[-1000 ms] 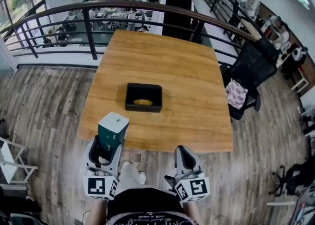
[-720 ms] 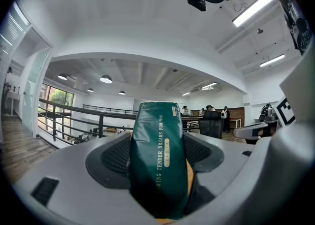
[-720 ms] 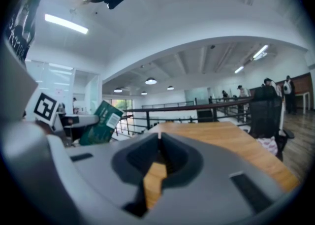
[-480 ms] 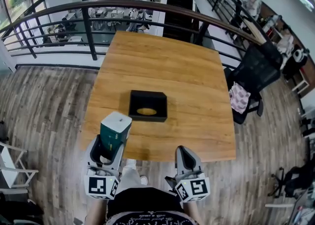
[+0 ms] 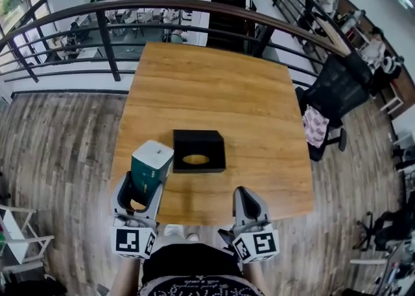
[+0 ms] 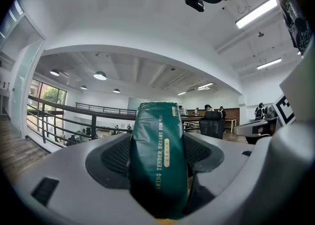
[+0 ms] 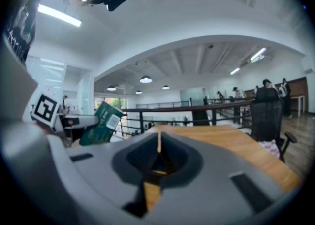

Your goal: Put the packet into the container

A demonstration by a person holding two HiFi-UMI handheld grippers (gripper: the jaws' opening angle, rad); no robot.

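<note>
A dark green packet [image 5: 151, 165] with a white top stands upright in my left gripper [image 5: 144, 181], which is shut on it above the table's near left corner. In the left gripper view the packet [image 6: 158, 157] fills the space between the jaws of my left gripper [image 6: 158, 170]. The black open container [image 5: 198, 151] sits on the wooden table [image 5: 214, 94], just right of and beyond the packet. My right gripper [image 5: 246, 203] hangs at the table's near edge, jaws shut with nothing between them; the right gripper view shows my right gripper [image 7: 158, 156] and the packet [image 7: 102, 123] off to its left.
A black railing [image 5: 162, 10] curves behind the table's far edge. A black office chair [image 5: 334, 91] with a pink cloth [image 5: 314, 125] stands at the right side. Wood floor surrounds the table. People sit at desks far off.
The table and container have drawn nearer in the head view. Both grippers keep their places in the picture, the left still holding the packet.
</note>
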